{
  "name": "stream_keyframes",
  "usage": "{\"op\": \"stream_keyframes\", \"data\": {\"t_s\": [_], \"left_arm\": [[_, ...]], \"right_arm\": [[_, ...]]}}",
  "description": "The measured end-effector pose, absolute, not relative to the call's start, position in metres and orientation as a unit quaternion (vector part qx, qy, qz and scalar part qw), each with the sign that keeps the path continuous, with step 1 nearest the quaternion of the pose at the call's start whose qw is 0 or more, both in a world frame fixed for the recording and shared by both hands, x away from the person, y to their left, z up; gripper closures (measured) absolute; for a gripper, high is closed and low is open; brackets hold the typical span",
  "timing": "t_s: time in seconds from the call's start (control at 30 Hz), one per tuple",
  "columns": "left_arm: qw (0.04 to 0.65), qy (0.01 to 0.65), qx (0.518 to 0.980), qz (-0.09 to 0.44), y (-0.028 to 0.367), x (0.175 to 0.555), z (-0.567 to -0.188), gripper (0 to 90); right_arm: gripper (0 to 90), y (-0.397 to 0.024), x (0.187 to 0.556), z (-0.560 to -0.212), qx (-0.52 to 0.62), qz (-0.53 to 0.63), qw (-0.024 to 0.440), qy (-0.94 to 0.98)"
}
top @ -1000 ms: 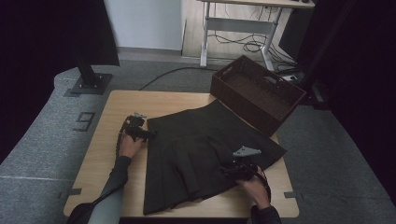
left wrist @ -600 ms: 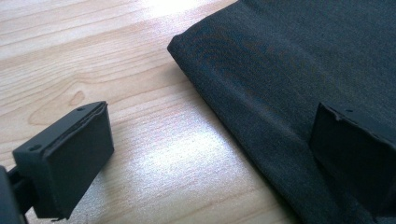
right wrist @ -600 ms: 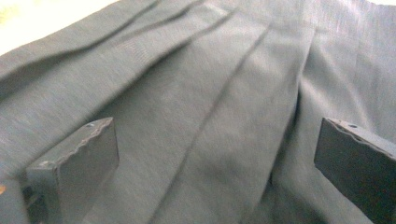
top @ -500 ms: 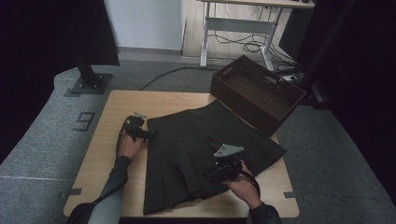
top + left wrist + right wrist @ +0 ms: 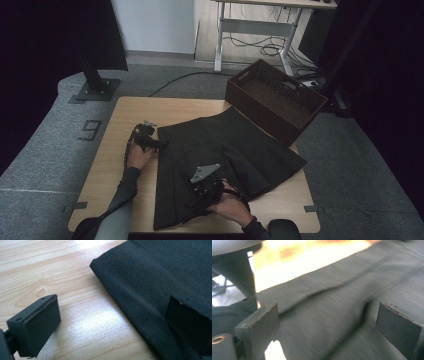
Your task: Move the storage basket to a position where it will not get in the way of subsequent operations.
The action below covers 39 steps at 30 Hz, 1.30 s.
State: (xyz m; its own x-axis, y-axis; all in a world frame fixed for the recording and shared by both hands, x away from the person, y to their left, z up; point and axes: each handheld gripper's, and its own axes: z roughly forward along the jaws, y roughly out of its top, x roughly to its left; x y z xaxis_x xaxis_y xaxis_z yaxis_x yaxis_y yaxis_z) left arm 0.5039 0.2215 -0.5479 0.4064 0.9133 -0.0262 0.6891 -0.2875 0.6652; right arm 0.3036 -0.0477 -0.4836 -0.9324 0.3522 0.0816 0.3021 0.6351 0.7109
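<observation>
Skirt [image 5: 225,160], dark, lies flat mid-table; left gripper [image 5: 159,145] at its nine o'clock edge, right gripper [image 5: 197,205] over its six o'clock hem. Left gripper view: jaws wide, straddling the skirt's edge [image 5: 130,297], gripping nothing. Right gripper view: jaws, lately opening then narrowing slightly, spread empty above cloth [image 5: 342,315].

Left gripper [image 5: 161,145] is resting low with jaws spread wide; right gripper [image 5: 192,206] is hovering, jaws just closing slightly, gaping.

Matt dark woven-cloth skirt [image 5: 225,155] lies on a smooth, faintly glossy light-wood table [image 5: 120,115].
</observation>
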Motion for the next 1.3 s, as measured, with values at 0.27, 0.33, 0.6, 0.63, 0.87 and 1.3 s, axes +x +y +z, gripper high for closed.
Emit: {"op": "stream_keyframes", "data": {"t_s": [0.27,0.33,0.6,0.63,0.87,1.3], "left_arm": [[0.305,0.514,0.78,0.184,0.221,0.504,-0.548,0.0],[0.305,0.514,0.78,0.184,0.221,0.504,-0.548,0.0],[0.303,0.518,0.777,0.188,0.22,0.505,-0.548,0.0],[0.303,0.518,0.778,0.188,0.22,0.505,-0.548,0.0],[0.325,0.494,0.784,0.19,0.218,0.5,-0.547,17.0],[0.344,0.51,0.772,0.158,0.207,0.498,-0.541,68.9]], "right_arm": [[12.9,-0.009,0.288,-0.507,0.107,0.349,-0.002,0.931],[12.7,-0.005,0.286,-0.518,0.105,0.335,-0.008,0.936],[17.2,-0.004,0.288,-0.534,0.095,0.3,0.025,0.949],[19.7,-0.004,0.288,-0.534,0.09,0.297,0.033,0.95],[50.2,-0.014,0.294,-0.531,0.123,0.312,0.045,0.941],[75.8,-0.022,0.304,-0.529,0.15,0.315,0.038,0.937]]}}
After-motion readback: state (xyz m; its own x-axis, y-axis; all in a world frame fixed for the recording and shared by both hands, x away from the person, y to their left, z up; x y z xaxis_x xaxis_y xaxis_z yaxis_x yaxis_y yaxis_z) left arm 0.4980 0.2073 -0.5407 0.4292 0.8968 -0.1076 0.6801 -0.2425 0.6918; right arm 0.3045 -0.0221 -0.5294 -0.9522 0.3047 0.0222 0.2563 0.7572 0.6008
